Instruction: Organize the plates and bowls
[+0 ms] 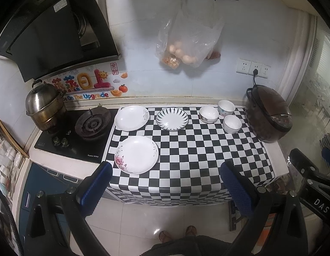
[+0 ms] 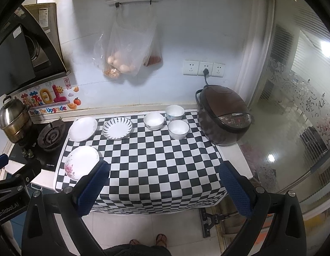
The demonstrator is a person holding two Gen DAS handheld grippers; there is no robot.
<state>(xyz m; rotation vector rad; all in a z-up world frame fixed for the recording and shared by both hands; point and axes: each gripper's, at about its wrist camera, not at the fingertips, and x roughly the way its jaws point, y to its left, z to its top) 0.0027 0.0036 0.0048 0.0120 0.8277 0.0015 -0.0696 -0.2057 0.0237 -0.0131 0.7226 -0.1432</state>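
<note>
Hovering released and empty before the checkered surface (image 1: 197, 155), both the left hand-held gripper (image 1: 165, 189) and right hand-held gripper (image 2: 162, 189) face three white ceramic plates (image 1: 136, 154) at left and three white bowls (image 2: 178, 129) near what looks like a brown rice cooker (image 2: 224, 119).

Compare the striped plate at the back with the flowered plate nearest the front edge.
The striped plate has dark lines radiating around its rim; the flowered plate is white with a pink bloom on one side. The striped plate looks smaller. It sits at the back of the checkered cloth, beside the bowls; the flowered plate lies near the front left. Both are round, upright, empty and untouched.
</note>
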